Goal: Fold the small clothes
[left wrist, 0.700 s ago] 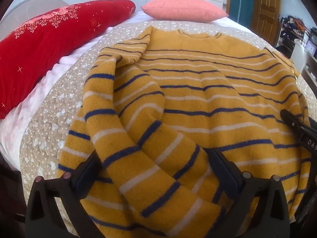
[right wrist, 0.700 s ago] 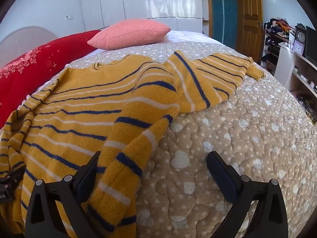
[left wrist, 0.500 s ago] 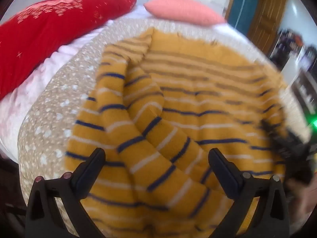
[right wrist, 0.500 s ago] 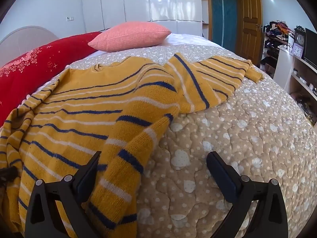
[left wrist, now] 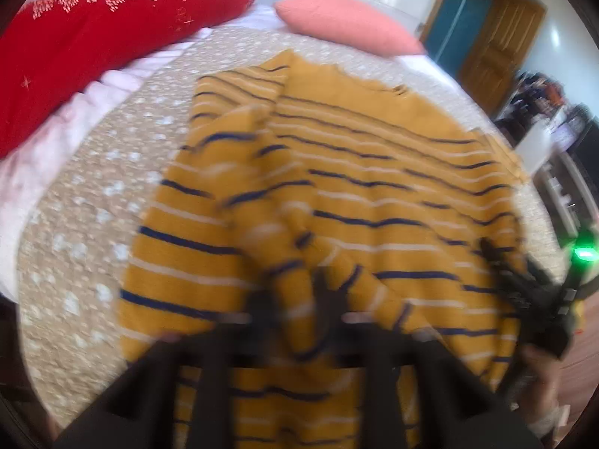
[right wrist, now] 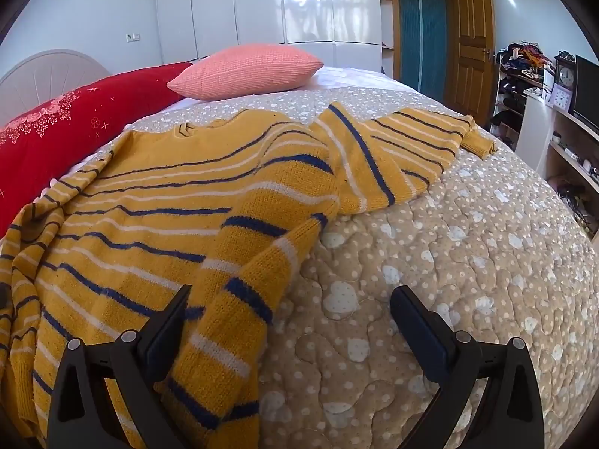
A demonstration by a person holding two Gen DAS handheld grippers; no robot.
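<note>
While the mustard striped sweater (right wrist: 179, 202) lies spread across the quilted bedspread (right wrist: 468, 262), its hem toward the foot edge of the bed and its neckline toward the pink pillow (right wrist: 247, 71) and the red pillow (left wrist: 93, 30) at the head, the sleeve-folding step appears to be in hand. The left gripper (left wrist: 292, 310) shows through heavy blur with its fingers drawn close together on a ridge of the left sleeve (left wrist: 262, 194), which is doubled over the body; I judge it to be clamping that sleeve, though the blur leaves some doubt. The right gripper (right wrist: 288, 321) stands wide apart, holding nothing, its left finger touching the sweater's side edge, which is folded over near the foot edge. The right sleeve (right wrist: 419, 138) lies flung out toward the far right side of the bed. Next, the held sleeve likely needs laying flat across the chest and smoothing. No brand, label or writing is readable in either view.
</note>
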